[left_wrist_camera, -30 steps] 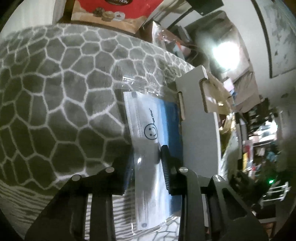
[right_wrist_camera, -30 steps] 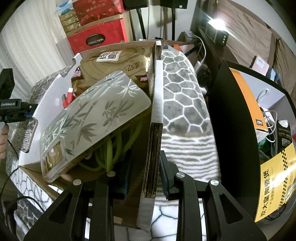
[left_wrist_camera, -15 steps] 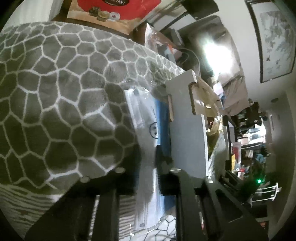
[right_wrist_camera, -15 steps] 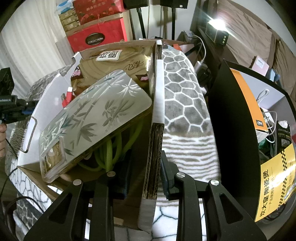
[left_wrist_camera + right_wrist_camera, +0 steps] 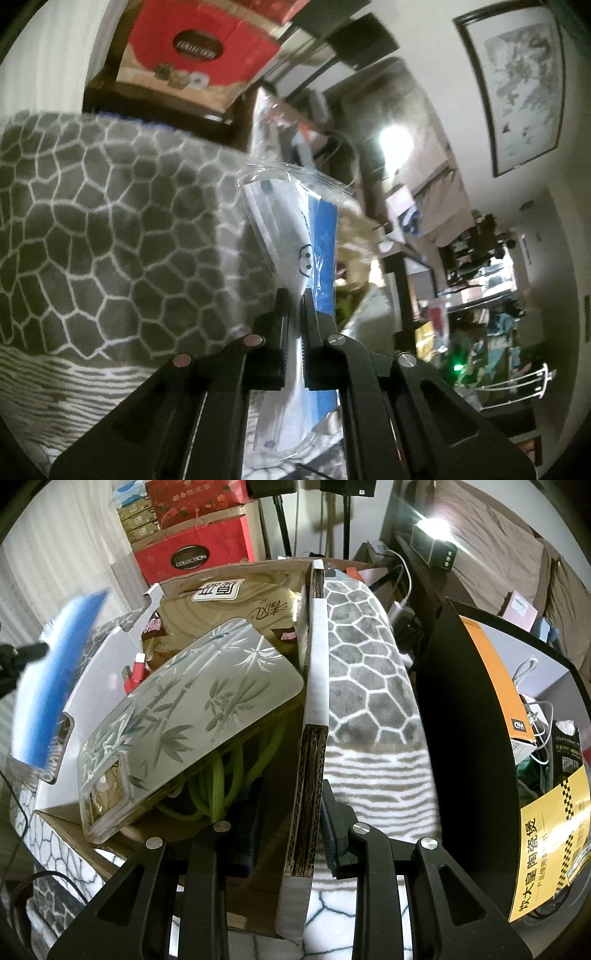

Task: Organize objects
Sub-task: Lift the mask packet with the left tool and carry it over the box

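My left gripper [image 5: 293, 299] is shut on a clear plastic bag of white and blue face masks [image 5: 295, 225] and holds it lifted off the grey patterned blanket [image 5: 110, 229]. The bag also shows blurred at the left of the right wrist view [image 5: 55, 679], beside the cardboard box [image 5: 110, 664]. My right gripper [image 5: 291, 805] is shut on the box's right wall [image 5: 314, 709]. Inside the box lie a bamboo-print glass tray [image 5: 192, 705], a brown tissue pack [image 5: 236, 602], a green cord [image 5: 218, 786] and a red cable [image 5: 135, 672].
A red gift box [image 5: 192, 554] stands behind the cardboard box and also shows in the left wrist view [image 5: 199, 55]. A black and orange carton [image 5: 480, 709] stands at the right. The blanket [image 5: 365, 686] runs between it and the cardboard box.
My left gripper closed on the mask bag and lifted it off the blanket toward the box. The right gripper kept its hold on the box wall.
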A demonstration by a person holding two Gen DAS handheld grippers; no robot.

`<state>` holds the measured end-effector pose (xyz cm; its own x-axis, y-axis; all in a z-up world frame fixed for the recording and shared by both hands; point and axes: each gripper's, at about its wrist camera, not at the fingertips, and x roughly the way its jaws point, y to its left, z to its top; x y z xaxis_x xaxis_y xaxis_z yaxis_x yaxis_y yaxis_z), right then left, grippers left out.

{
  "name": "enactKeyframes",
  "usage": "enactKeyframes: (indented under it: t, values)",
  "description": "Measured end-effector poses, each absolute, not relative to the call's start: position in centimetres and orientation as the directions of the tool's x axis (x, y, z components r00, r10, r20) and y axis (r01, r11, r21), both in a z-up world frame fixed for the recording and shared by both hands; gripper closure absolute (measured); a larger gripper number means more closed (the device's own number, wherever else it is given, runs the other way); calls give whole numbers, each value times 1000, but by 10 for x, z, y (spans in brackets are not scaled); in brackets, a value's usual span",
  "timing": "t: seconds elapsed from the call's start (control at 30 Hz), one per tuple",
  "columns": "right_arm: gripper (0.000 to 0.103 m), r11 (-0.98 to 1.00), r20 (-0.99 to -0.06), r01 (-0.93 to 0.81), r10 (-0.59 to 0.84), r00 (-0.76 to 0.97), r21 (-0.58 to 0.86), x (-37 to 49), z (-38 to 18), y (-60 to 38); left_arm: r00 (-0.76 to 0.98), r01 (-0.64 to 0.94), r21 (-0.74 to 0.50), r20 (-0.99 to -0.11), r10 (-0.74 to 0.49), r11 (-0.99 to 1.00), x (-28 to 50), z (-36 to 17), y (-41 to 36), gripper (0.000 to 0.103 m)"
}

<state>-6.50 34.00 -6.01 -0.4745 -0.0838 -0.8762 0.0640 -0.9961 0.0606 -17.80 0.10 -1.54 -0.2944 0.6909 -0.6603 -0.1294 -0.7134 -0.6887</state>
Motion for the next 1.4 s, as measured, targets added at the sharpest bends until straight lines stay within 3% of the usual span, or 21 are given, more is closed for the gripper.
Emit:
enactKeyframes:
  t: [0.2, 0.53, 0.97, 1.1, 1.4]
  values:
    - [75, -996, -876, 64, -83, -475, 60, -65, -60, 339, -276, -173, -689, -652, 707, -703, -177, -2, 37, 98]
    - [75, -996, -877, 67, -81, -473, 56, -64, -61, 338, -183, -174, -698, -670, 720, -694, -181, -34, 111, 98]
    - [75, -995, -874, 64, -94, -477, 72, -62, -59, 339, -180, -155, -635, -735, 654, -757, -175, -53, 156, 96]
    - [71, -996, -871, 56, -93, -482, 76, -60, -57, 341, -179, -145, -624, -747, 640, -768, -173, -53, 155, 82]
    - [69, -996, -866, 48, -93, -492, 80, -60, -52, 346, -198, -175, -529, -807, 556, -831, -168, -48, 146, 77]
